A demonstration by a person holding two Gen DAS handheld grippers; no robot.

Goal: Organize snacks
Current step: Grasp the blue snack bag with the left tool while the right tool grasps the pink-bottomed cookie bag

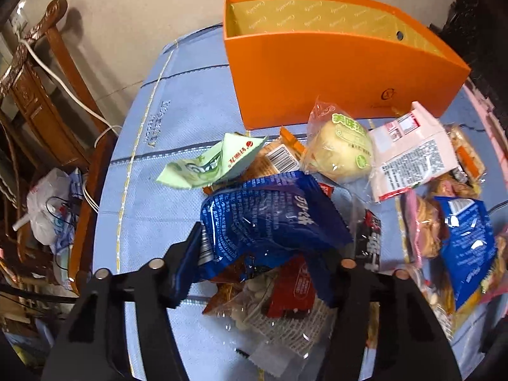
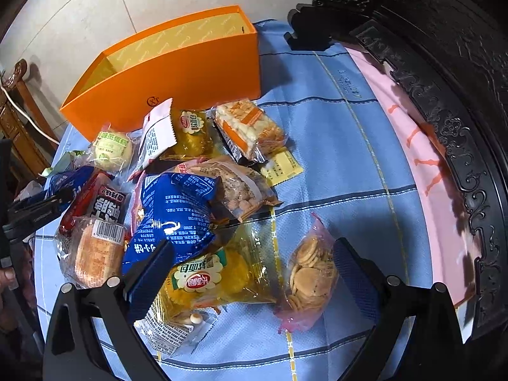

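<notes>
Left wrist view, left tongs [image 1: 266, 254] pinching crinkly blue foil packet [image 1: 270, 216], right tongs [image 2: 254, 260] wide.

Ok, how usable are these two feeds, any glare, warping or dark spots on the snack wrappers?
Left wrist view: white glare streaks on the blue bag between the tongs; the orange box bows from fisheye warp. Right wrist view: the clear wrapper of the yellow bread pack glints, the carved dark furniture is nearly black, and the box throws a soft shadow on the blue cloth.
</notes>
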